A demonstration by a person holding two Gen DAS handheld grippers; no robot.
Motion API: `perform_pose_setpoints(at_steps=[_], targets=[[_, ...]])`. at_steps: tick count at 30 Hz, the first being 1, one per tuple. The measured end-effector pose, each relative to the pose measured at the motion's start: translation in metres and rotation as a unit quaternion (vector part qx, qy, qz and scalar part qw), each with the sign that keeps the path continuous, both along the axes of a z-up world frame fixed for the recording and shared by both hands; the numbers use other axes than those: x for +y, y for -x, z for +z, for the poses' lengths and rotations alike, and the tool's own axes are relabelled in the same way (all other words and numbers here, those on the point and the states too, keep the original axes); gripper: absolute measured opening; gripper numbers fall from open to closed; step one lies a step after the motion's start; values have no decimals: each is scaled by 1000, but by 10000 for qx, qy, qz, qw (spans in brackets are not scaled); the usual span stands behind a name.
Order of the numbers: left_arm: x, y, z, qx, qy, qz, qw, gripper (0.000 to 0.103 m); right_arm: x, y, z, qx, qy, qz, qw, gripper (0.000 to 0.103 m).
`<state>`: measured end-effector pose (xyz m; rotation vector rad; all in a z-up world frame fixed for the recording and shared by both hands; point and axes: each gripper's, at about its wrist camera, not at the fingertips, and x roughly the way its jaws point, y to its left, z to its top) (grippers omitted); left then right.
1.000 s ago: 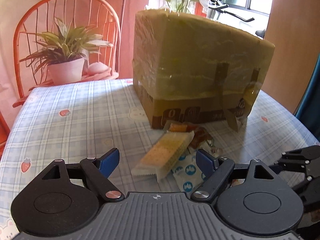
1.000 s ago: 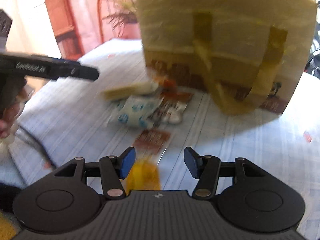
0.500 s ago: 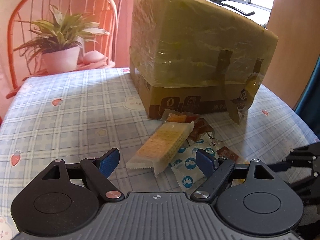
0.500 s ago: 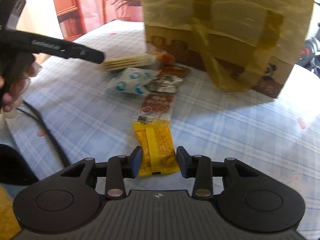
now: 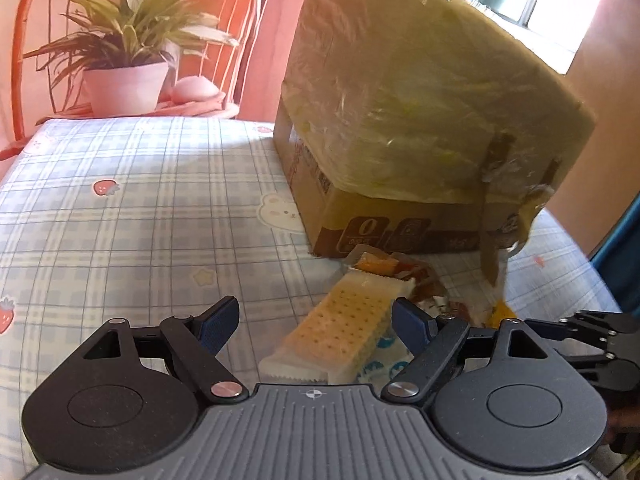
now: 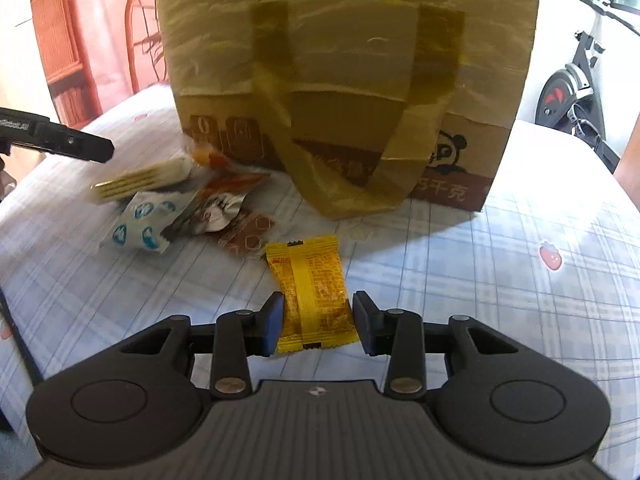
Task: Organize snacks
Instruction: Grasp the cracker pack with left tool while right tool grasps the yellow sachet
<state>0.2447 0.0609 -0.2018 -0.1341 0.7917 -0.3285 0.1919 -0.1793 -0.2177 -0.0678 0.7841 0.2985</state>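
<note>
Barely begun: the right gripper (image 6: 318,320) pinches the yellow packet (image 6: 310,292) on the bench (image 6: 520,300). The left gripper (image 5: 316,322), spread, straddles the cracker pack (image 5: 344,328); other snacks (image 6: 180,208) lie loose ahead.

The left half of the checked tablecloth (image 5: 132,216) lies open. On the far right the bag-covered cardboard box (image 5: 404,120) blocks passage, with a snack pile (image 6: 180,204) crowding its near foot.
</note>
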Motion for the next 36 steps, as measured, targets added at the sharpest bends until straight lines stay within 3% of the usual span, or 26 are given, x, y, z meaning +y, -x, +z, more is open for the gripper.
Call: perform_pose_setpoints(at_steps=[4,9,14,17,19,26,31,36], targets=[[-5,-12,-4,18,58,-139,9999,85,-5,6,-3,-206,-86,8,9998,40],[-6,-26,-17,380,334,-370,9980,85,-5,10,-6,-370,-150,26,9992,41],[-12,-20,-24,355,228,-473,9980,84,-6,10,-6,-375,-175,25,9991,41],[-13,-14,-22,363,270,-518,9976,73,-6,10,-6,-373,-177,24,9991,41],[-11,-10,-21,413,326,-385,9979,66,-6,10,-6,-368,-173,24,9992,41],[-11,10,-19,353,112,66,9993,64,-6,10,-6,-365,-174,20,9992,41],[-14,34,-16,275,-303,449,9982,64,-6,10,-6,-365,-173,19,9992,41],[-10,60,-15,165,-310,799,9962,64,-5,10,-6,-354,-152,30,9993,41]])
